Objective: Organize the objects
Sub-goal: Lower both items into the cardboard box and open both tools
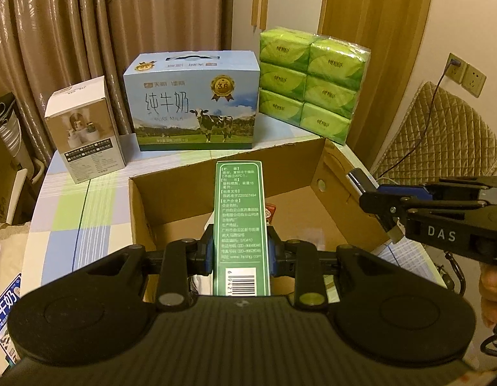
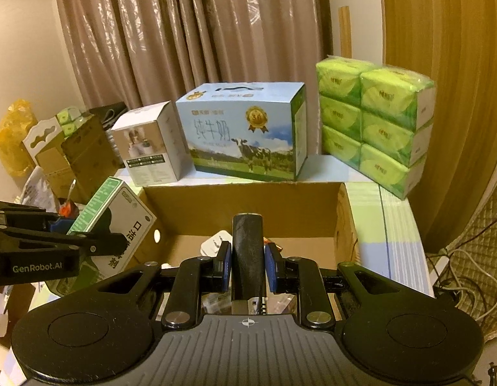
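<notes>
Right in front of us, our left gripper (image 1: 240, 254) is clamped on a tall green carton (image 1: 240, 222), holding it above the open cardboard box (image 1: 171, 199) on the checked tablecloth (image 1: 68, 212). Our right gripper (image 2: 247, 265) is clamped on a dark cylinder (image 2: 247, 251), also over that box. Behind it we've got the blue milk case (image 1: 193, 109), then the green tissue pack (image 1: 309, 80) to its right, and the small white box (image 1: 84, 132) at the left.
</notes>
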Demonstrator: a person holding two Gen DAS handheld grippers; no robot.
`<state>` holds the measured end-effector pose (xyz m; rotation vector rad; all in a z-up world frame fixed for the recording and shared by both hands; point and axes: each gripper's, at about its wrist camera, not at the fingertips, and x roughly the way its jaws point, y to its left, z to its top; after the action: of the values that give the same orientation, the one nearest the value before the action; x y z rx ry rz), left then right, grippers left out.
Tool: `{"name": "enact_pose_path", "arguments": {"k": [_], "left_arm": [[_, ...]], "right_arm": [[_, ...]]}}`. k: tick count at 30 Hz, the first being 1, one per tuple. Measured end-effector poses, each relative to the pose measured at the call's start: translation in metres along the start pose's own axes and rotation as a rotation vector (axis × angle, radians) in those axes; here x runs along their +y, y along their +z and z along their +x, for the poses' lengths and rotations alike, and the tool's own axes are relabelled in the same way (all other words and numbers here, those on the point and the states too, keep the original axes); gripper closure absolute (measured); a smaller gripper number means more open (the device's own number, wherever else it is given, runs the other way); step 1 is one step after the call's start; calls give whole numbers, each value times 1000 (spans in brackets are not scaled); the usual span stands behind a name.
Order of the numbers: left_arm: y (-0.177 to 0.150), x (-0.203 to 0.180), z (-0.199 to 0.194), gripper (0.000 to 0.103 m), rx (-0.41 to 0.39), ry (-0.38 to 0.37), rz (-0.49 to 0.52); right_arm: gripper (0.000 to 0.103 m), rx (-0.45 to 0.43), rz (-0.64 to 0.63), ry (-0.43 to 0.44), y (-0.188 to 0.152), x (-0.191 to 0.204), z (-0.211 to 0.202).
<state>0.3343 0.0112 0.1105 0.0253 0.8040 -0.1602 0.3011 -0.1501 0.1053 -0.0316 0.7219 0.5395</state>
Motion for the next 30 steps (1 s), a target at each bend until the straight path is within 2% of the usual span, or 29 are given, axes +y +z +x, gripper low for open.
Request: {"name": "enact_pose_path", "arguments": {"k": [30], "left_arm": [[16,7,50,78,23,-8,-14]], "right_arm": [[84,46,22,-8,10,-14,44]]}}
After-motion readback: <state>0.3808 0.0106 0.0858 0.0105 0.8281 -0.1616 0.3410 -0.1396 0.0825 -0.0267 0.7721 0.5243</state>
